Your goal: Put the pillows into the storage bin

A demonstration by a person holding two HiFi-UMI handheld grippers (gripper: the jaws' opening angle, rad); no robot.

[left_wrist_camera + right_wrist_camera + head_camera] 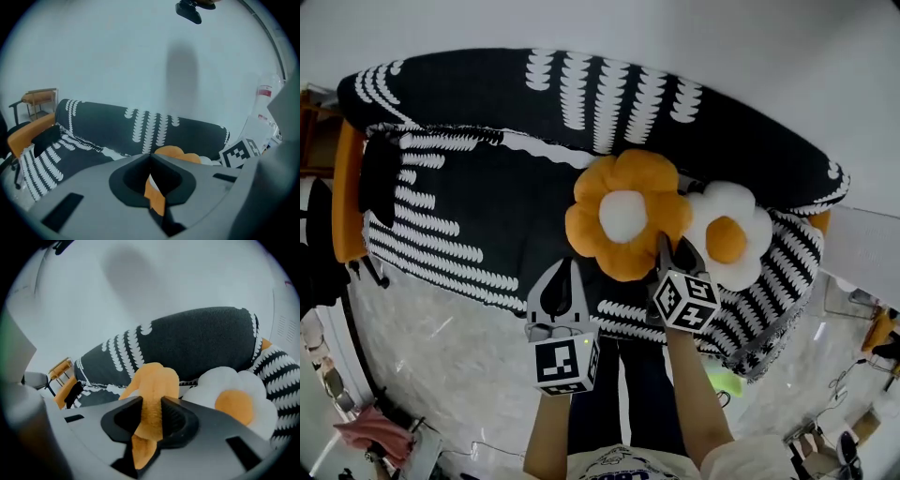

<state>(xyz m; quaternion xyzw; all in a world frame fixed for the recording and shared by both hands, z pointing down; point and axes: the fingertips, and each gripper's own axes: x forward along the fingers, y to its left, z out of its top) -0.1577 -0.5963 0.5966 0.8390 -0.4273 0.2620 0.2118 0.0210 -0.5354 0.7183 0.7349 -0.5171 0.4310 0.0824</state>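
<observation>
Orange pillow (152, 380) edge hidden between right gripper (151, 403) fingers (178, 419)

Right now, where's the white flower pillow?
In the head view the white flower pillow lies on the sofa, just right of the orange flower pillow.

Black-and-white covered sofa (487, 216), marble floor (441, 347)

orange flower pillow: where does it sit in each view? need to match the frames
Head view: orange flower pillow at centre, with the right gripper on its lower right edge.
Left gripper view: lower centre, an orange bulge just beyond the jaw tips and a sliver between the jaws.
Right gripper view: centre, one petal clamped between the jaws.
Shared landmark: the black sofa backrest with white stripes, behind the pillow in all three.
</observation>
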